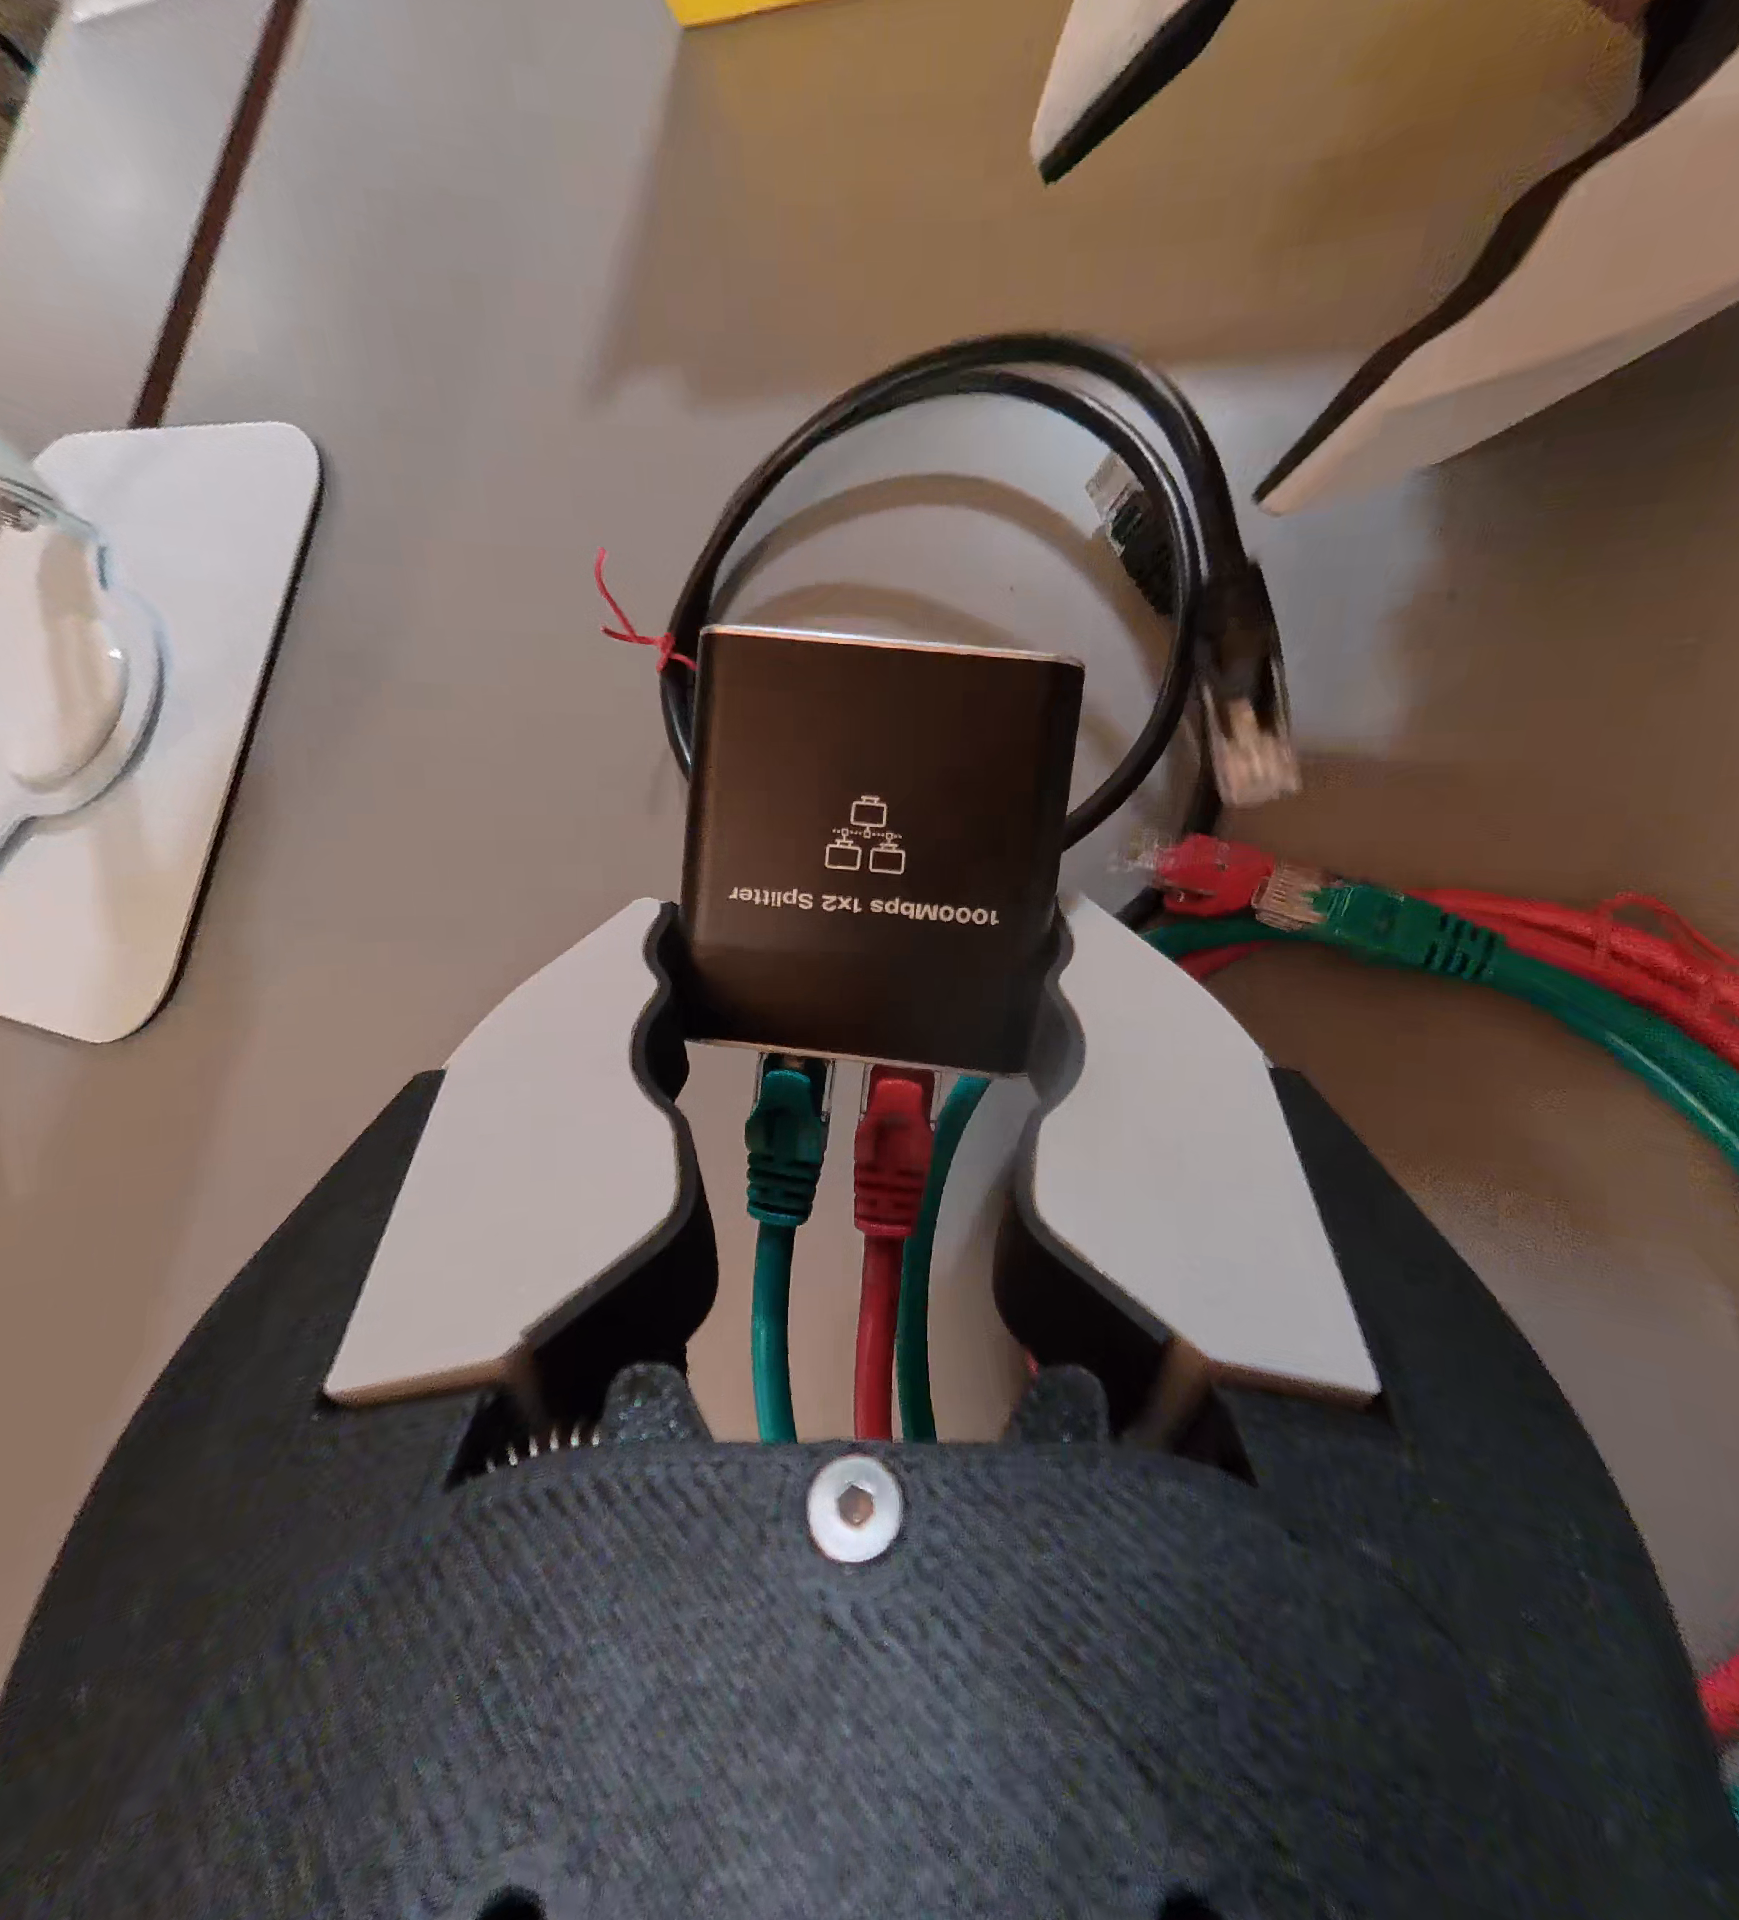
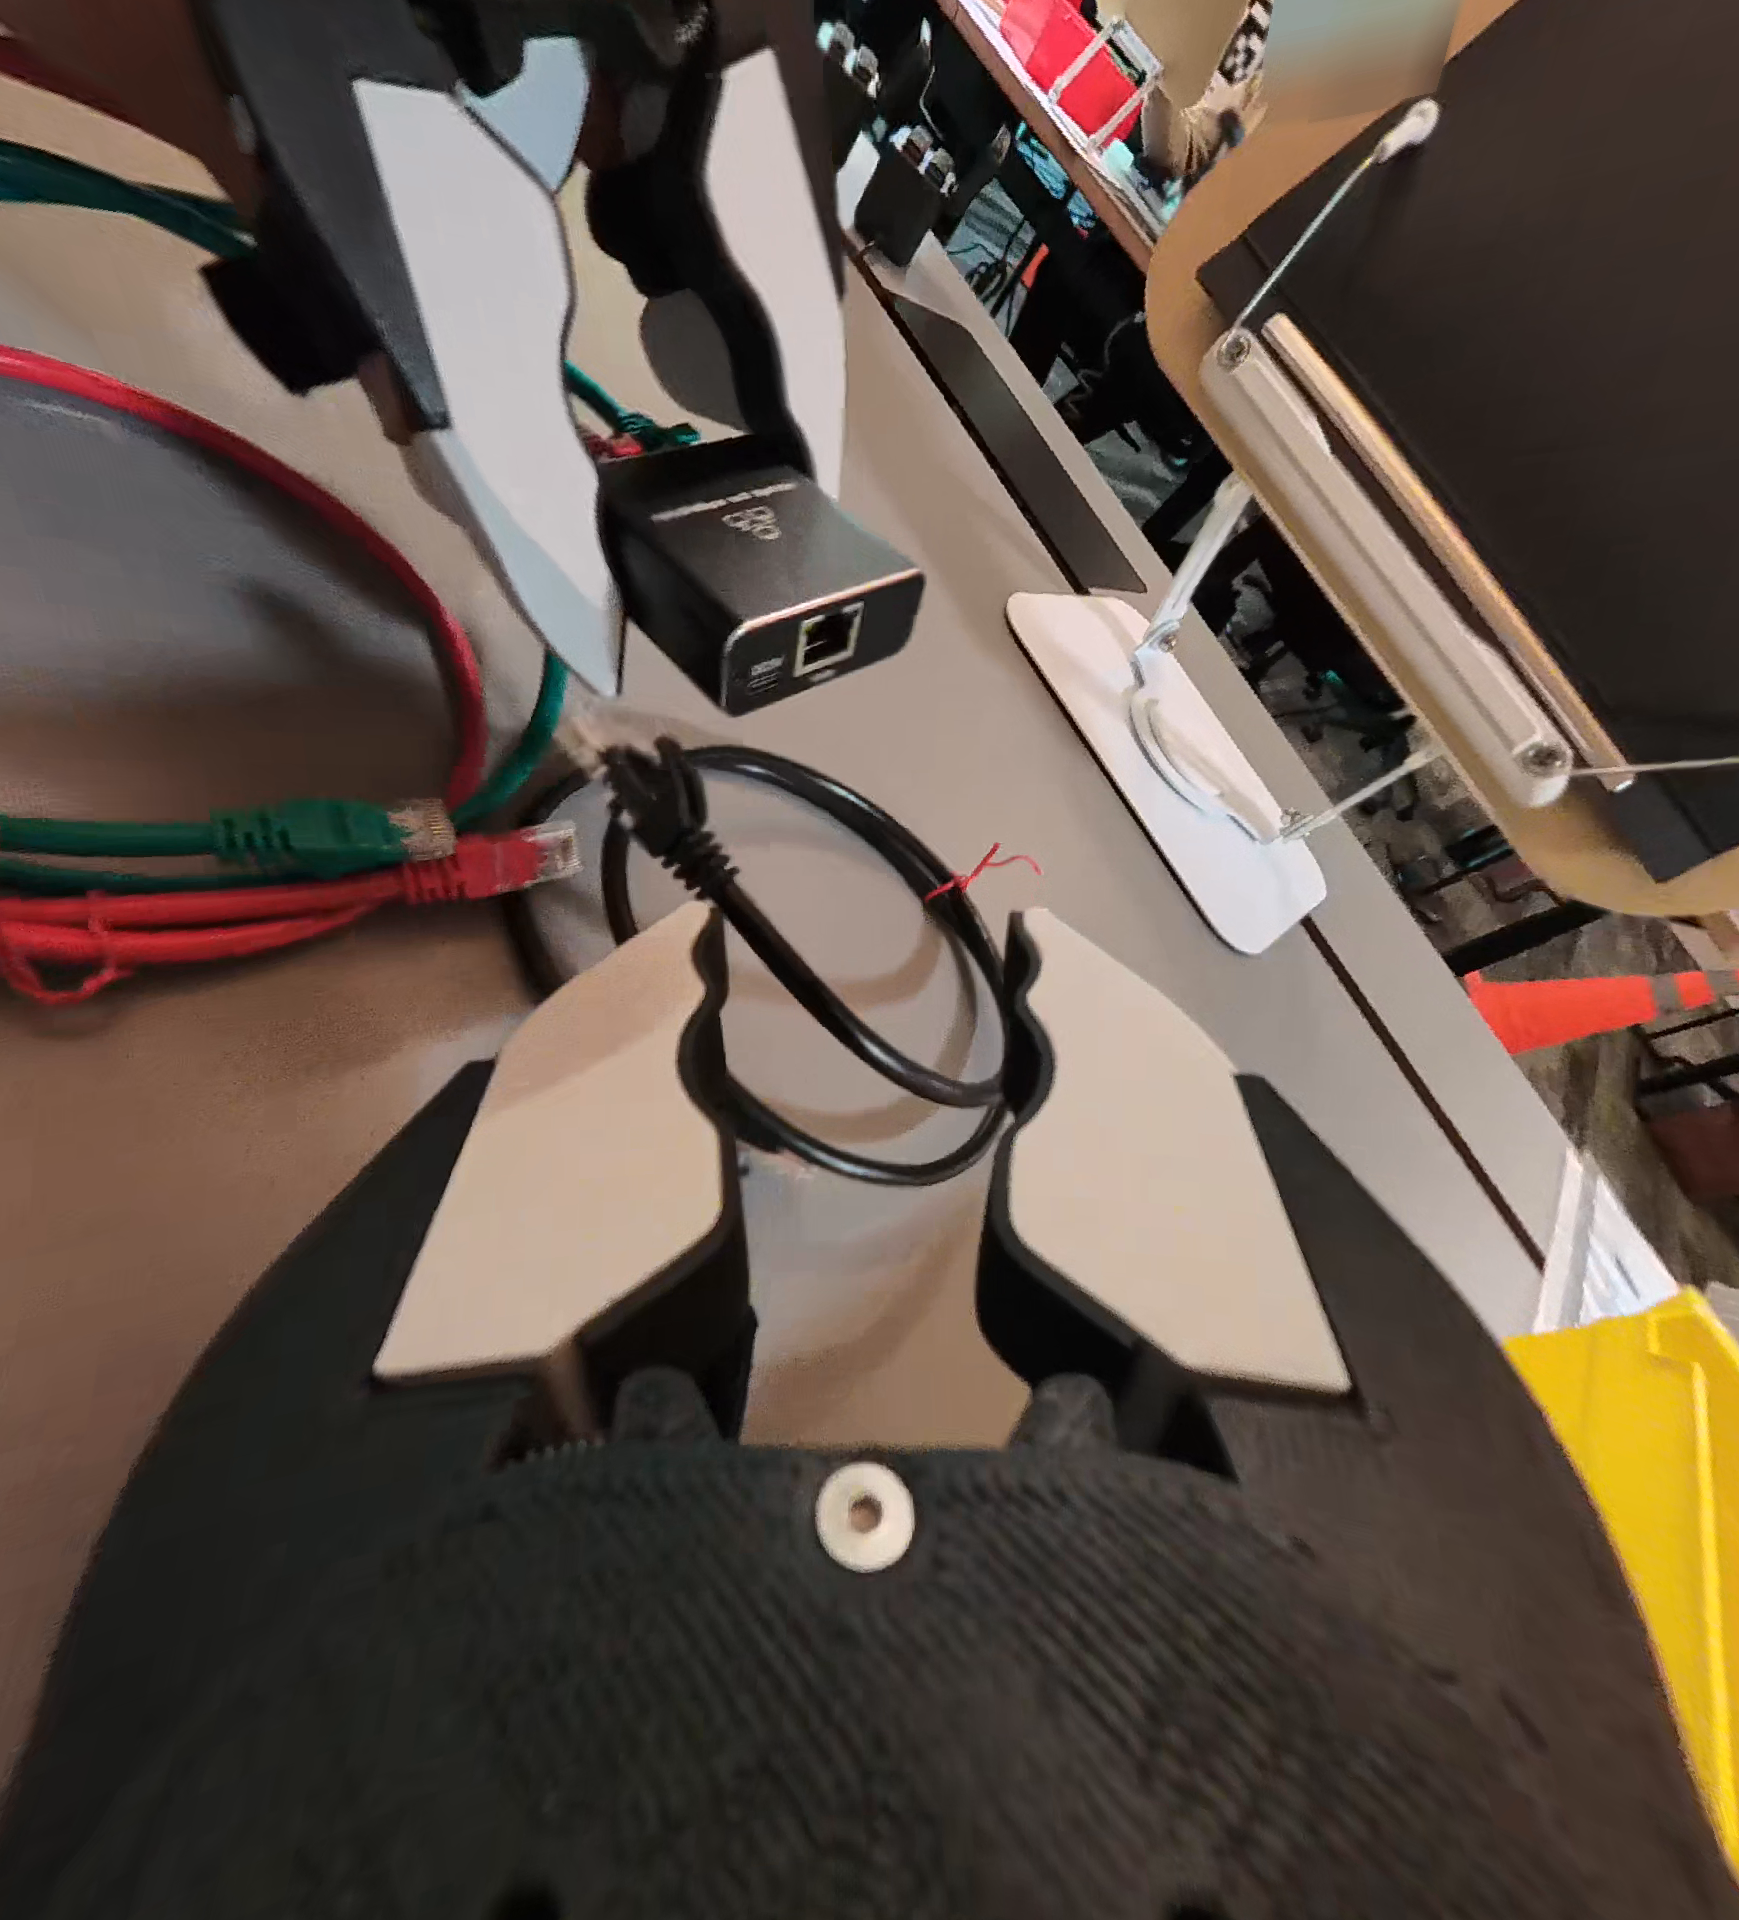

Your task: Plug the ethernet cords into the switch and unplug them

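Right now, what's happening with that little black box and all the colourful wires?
The left gripper is shut on a small black switch and holds it above the table. A green cord and a red cord are plugged into its near side. The port on the far side is empty. The right gripper is open and hovers over a coiled black cord lying on the table, holding nothing. The other green and red plugs lie loose beside it.
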The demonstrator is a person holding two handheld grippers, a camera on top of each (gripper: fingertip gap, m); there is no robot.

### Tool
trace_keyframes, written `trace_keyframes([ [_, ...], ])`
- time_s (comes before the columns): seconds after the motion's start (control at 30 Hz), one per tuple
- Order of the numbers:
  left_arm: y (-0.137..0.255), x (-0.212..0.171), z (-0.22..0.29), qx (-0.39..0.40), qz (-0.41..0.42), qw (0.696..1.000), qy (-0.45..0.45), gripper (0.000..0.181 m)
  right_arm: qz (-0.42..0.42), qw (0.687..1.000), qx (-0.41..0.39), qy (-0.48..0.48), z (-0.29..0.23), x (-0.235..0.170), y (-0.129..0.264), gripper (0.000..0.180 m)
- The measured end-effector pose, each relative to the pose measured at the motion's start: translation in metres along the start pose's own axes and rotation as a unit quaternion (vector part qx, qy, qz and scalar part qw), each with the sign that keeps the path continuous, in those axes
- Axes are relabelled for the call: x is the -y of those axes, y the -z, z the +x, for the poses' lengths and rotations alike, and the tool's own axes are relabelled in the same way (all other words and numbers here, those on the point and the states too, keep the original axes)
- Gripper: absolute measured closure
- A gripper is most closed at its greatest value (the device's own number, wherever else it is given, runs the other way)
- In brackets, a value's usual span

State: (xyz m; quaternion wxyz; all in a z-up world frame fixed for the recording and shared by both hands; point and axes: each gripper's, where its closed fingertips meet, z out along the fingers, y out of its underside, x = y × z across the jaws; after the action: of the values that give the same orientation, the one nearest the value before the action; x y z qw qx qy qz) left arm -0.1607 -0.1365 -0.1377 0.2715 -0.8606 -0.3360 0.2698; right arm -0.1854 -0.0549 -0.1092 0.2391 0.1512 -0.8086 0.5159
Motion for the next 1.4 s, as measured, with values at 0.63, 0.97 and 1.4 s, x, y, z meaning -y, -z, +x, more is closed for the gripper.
trace_keyframes([
  [0.63,-0.023,-0.026,0.020,-0.072,0.040,0.992,0.092,0.114,0.051,0.975,0.129,-0.175,-0.031,-0.005,0.050,0.139],
  [0.97,0.011,-0.020,-0.002,-0.029,0.076,0.987,0.137,0.114,0.068,0.971,0.142,-0.181,-0.038,0.009,0.015,0.149],
  [1.4,0.044,-0.012,-0.012,0.056,0.179,0.958,0.217,0.114,0.099,0.951,0.123,-0.266,0.011,0.024,-0.016,0.165],
])
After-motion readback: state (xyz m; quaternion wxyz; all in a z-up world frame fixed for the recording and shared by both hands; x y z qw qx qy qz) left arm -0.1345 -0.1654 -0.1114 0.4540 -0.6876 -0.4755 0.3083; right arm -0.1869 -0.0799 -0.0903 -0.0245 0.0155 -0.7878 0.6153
